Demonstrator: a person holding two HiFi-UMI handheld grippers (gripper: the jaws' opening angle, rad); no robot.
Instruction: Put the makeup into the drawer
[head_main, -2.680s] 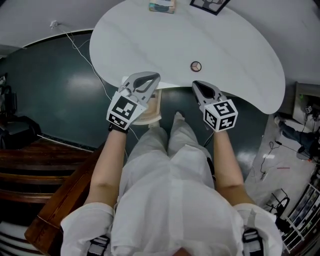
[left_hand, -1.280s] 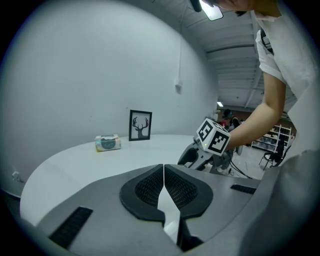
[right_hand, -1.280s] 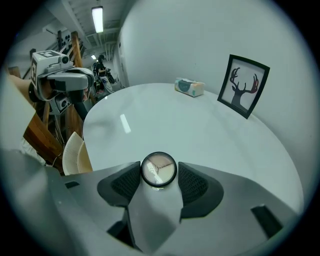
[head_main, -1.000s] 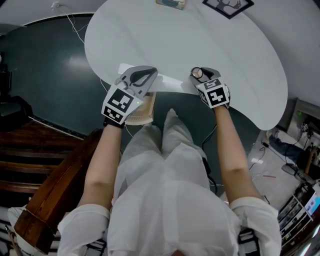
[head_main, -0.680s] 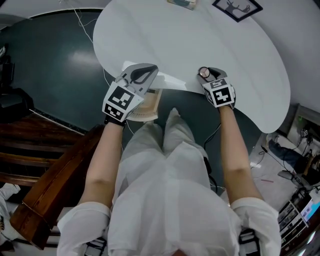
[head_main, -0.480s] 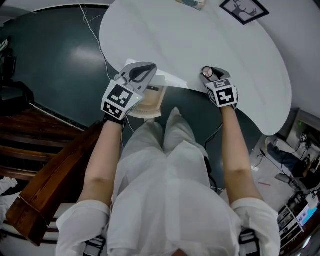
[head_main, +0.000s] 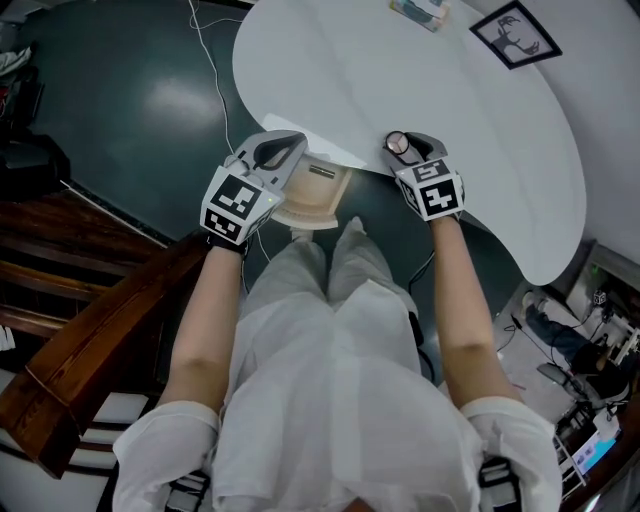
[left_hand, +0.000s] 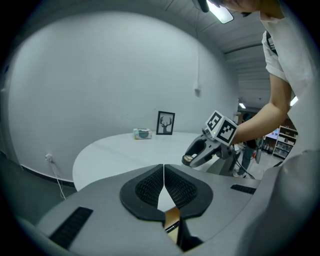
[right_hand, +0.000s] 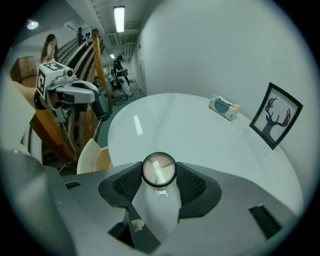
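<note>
**Compact gripped at the desk's near edge, drawer standing open**

The right hand-held gripper (right_hand: 159, 176) is clenched on the makeup compact (right_hand: 159, 170), which is held just over the near edge of the white desk (head_main: 400, 80). To its left, the drawer (head_main: 318, 192) is seen standing open below that edge, its cream wall and tan inside uncovered from above. Broad bare desk top is found beyond the compact. A tissue box (head_main: 418, 10) and a framed deer picture (head_main: 517, 32) are set well apart from it at the far rim. The compact is small and round, black-rimmed, with a clear lid over pale beige and pink pans. The left hand-held gripper (left_hand: 163, 180) is closed, its pads pressed together with nothing made out between them, at the drawer's left side by the desk edge. Part of the drawer's inside is hidden by that gripper and the desk edge.
</note>
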